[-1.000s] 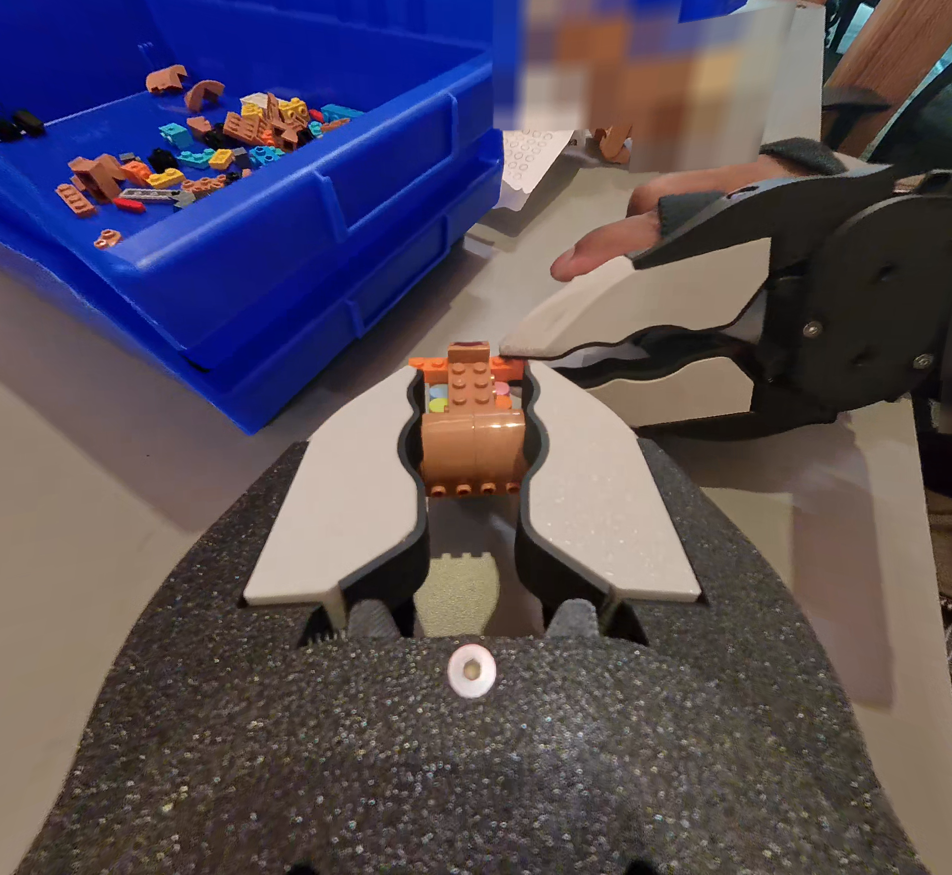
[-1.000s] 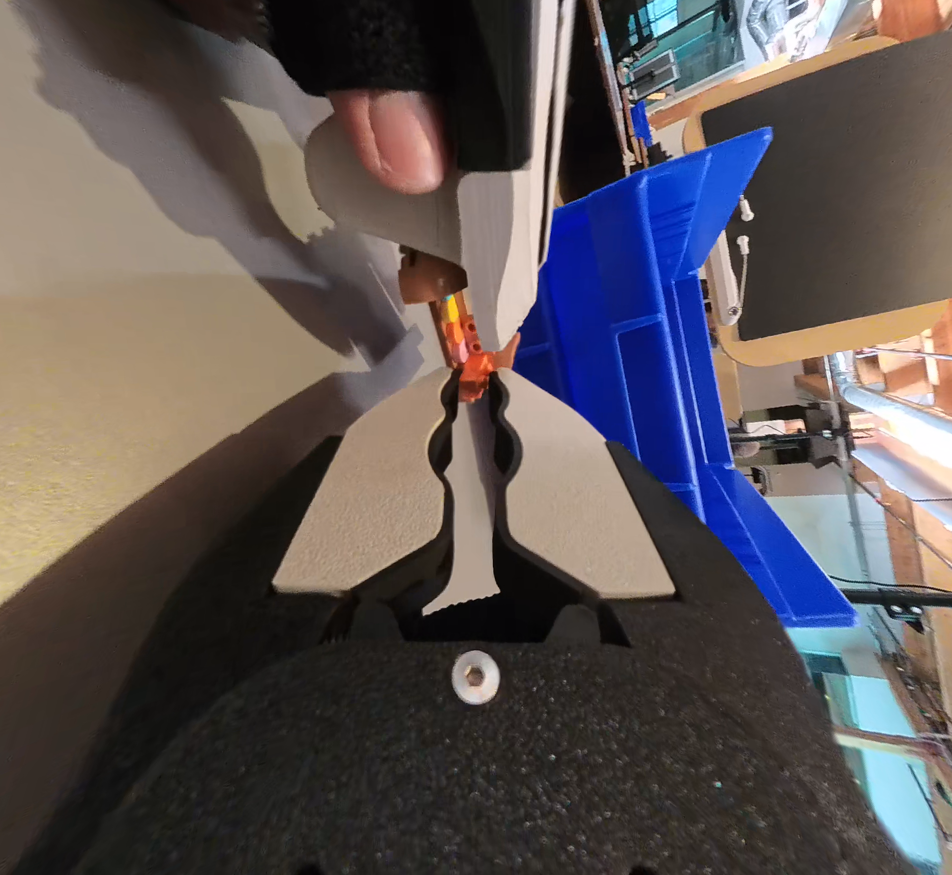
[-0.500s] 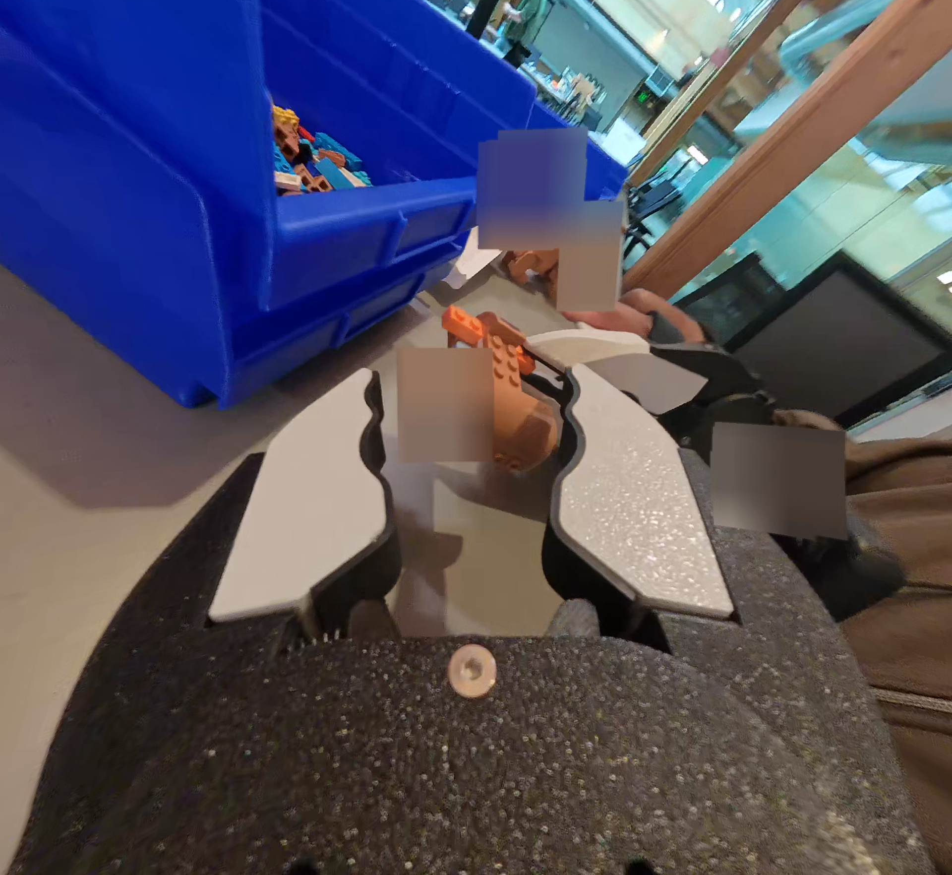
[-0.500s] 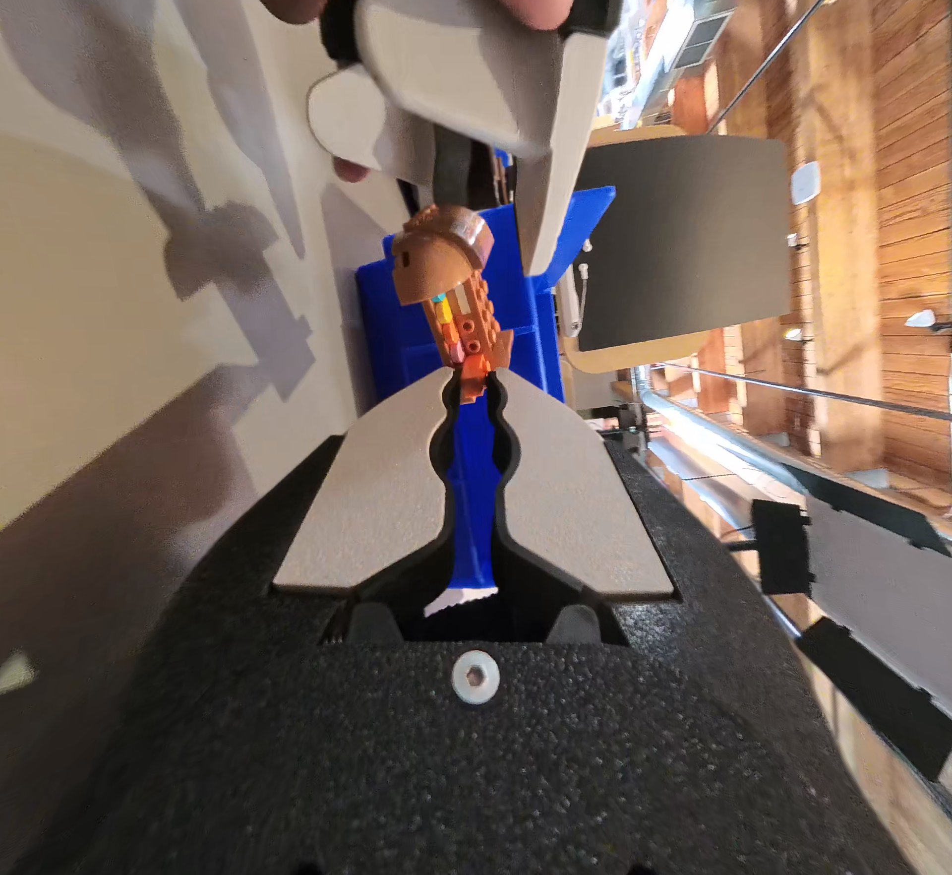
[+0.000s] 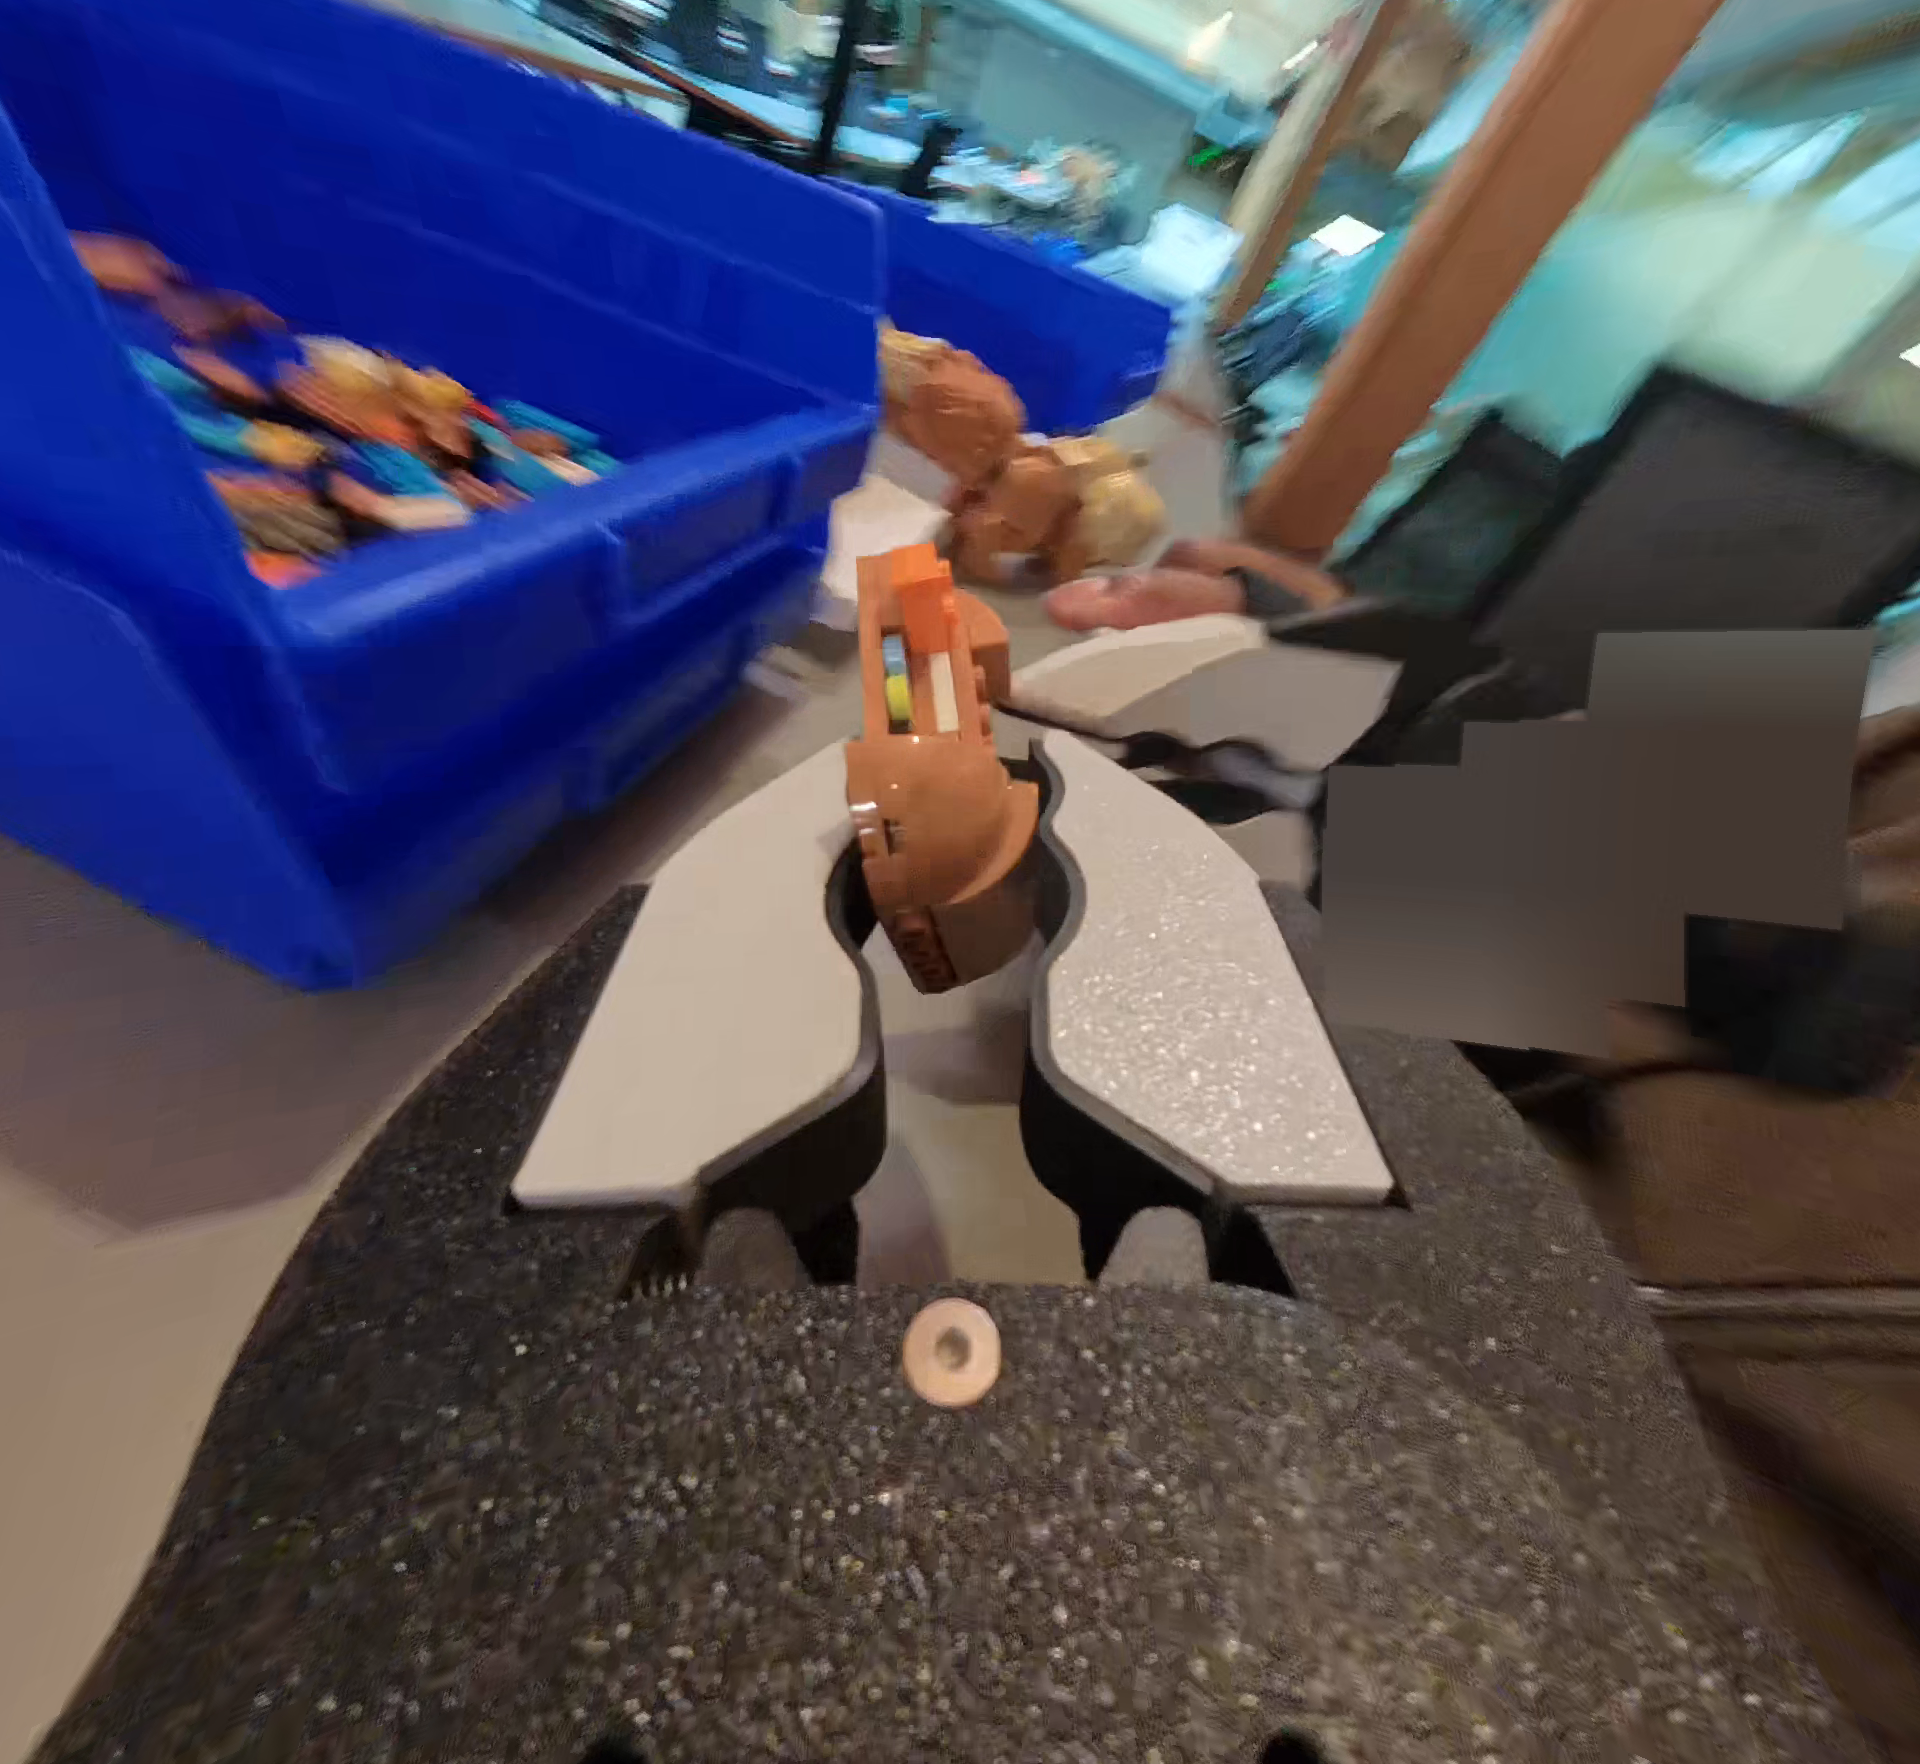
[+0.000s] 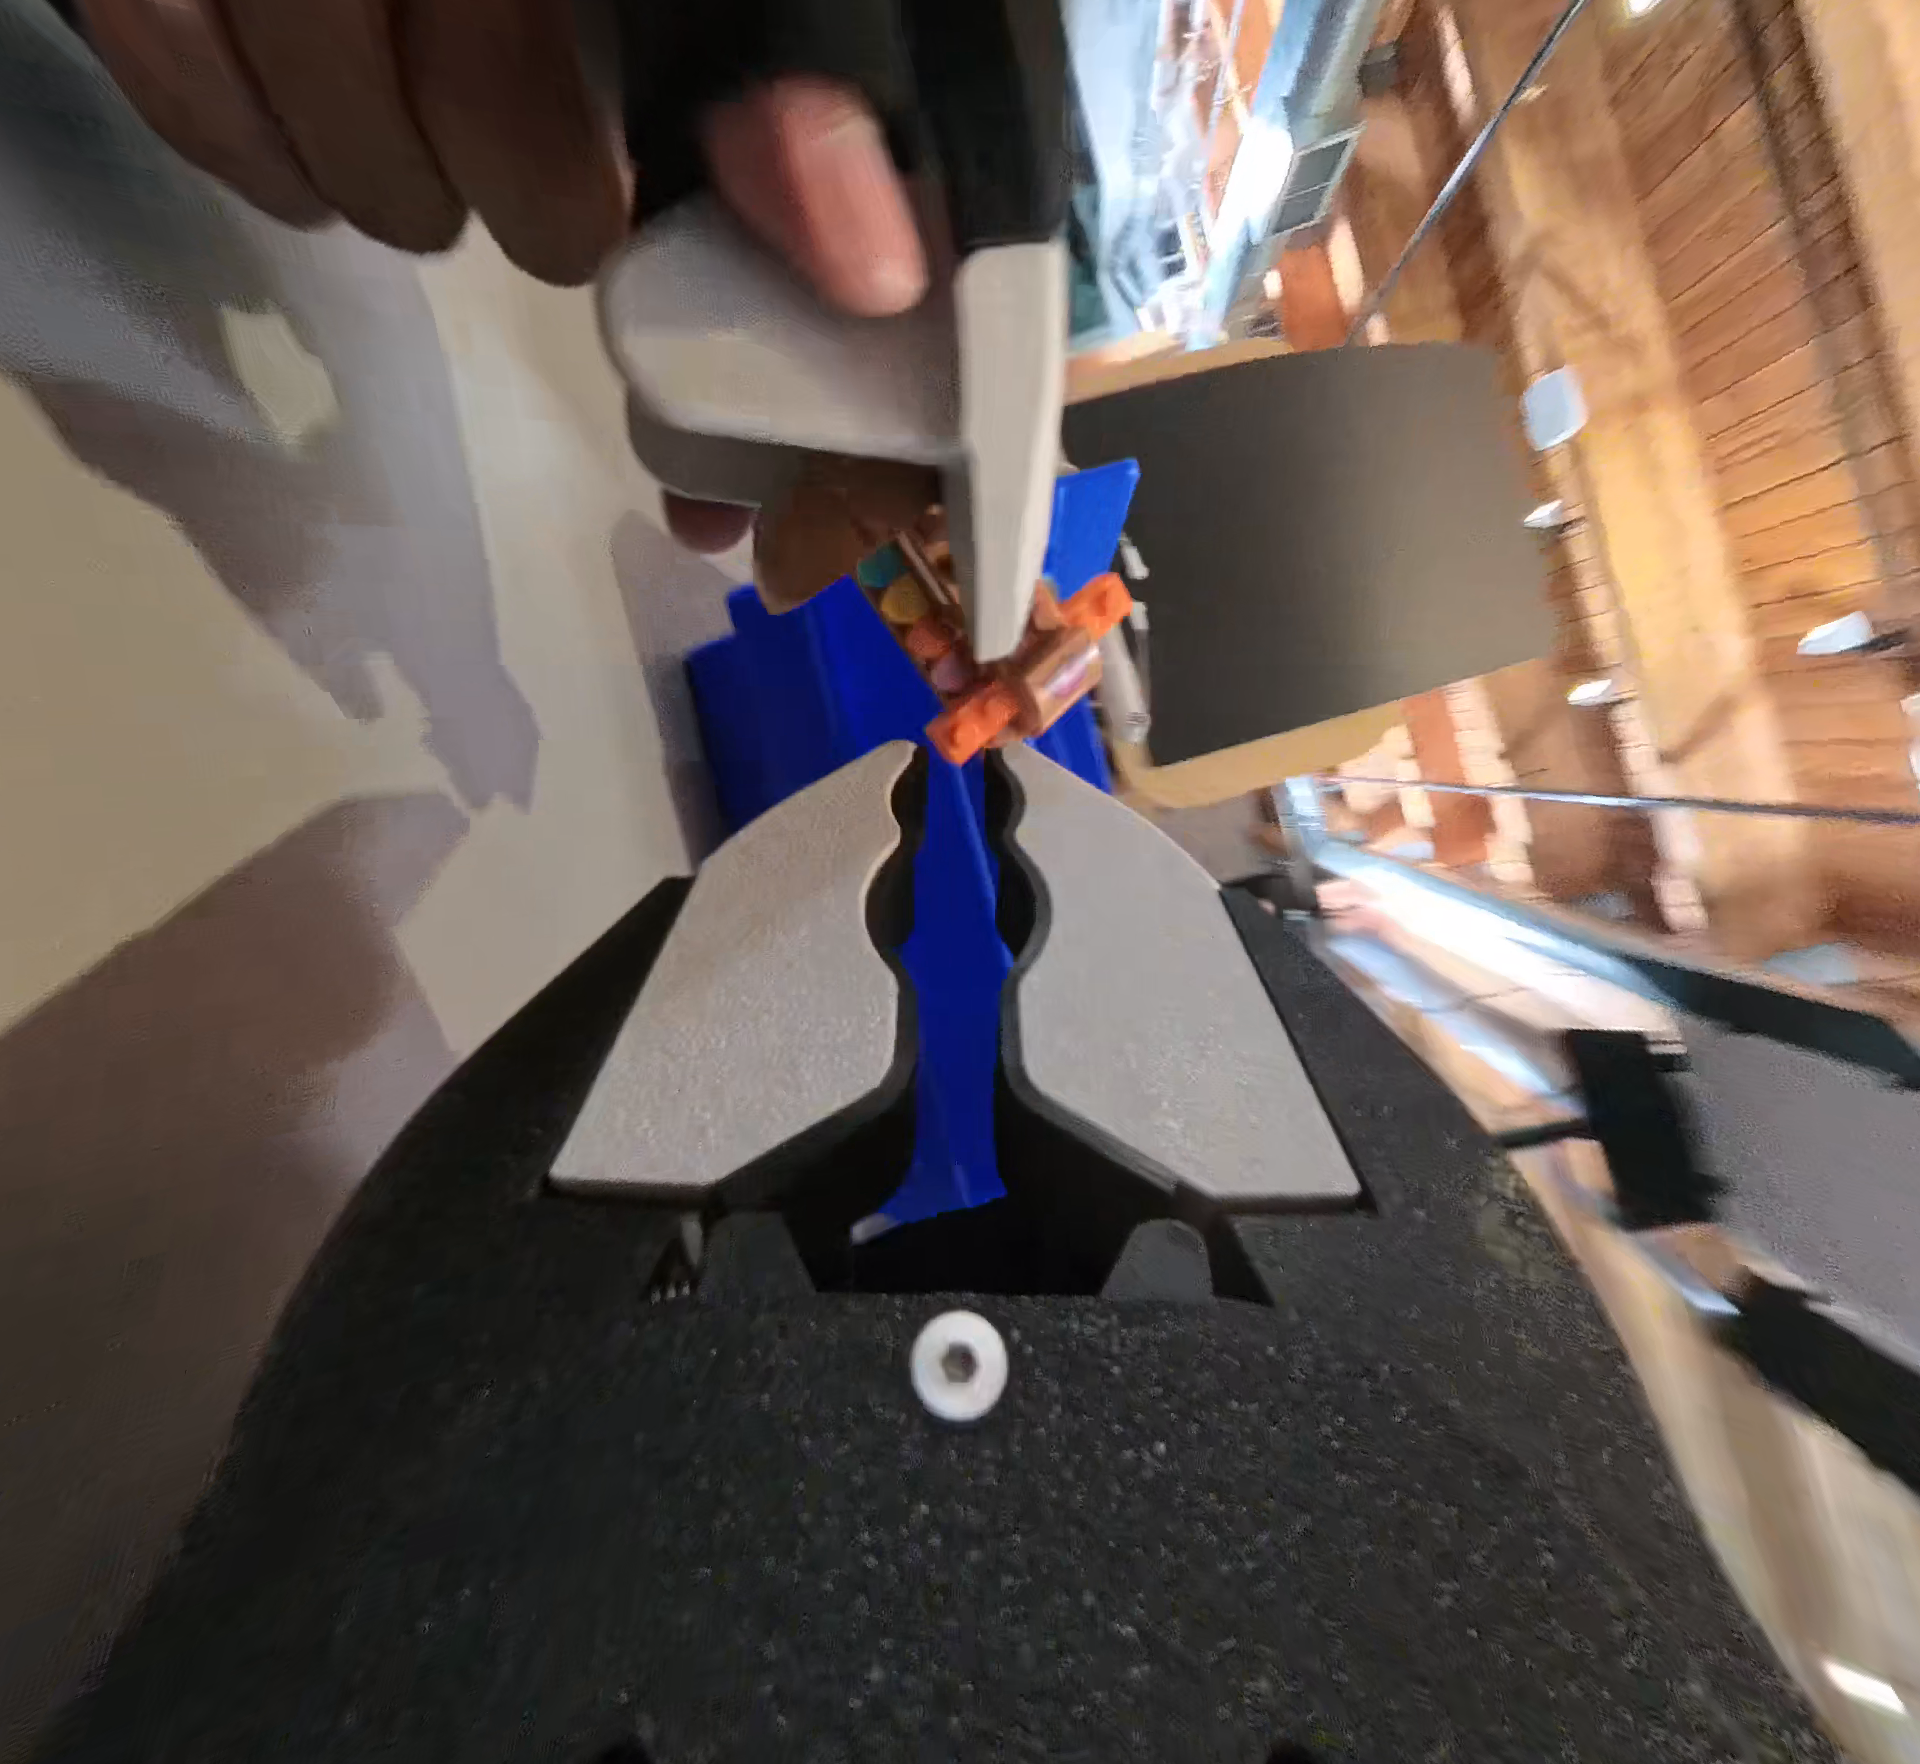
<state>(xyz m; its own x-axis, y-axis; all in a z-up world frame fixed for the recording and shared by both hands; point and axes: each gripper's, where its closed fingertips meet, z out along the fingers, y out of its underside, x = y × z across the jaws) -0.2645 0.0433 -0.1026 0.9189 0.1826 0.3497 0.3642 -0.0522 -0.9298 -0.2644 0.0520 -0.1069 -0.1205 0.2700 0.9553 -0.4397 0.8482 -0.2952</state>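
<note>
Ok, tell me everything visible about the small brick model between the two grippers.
The brick model is a small build of plastic toy bricks: a rounded brown end, an orange studded end, and yellow, blue and white pieces showing along its side. It is held off the table, tilted. The left gripper is closed on the rounded brown end. In the right wrist view the orange end sits at the tips of the right gripper, whose fingers stand slightly apart; whether they grip it is unclear. Motion blur hides finer detail.

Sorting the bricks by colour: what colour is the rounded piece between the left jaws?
Brown, on the rounded piece; the left wrist view shows it best.
</note>
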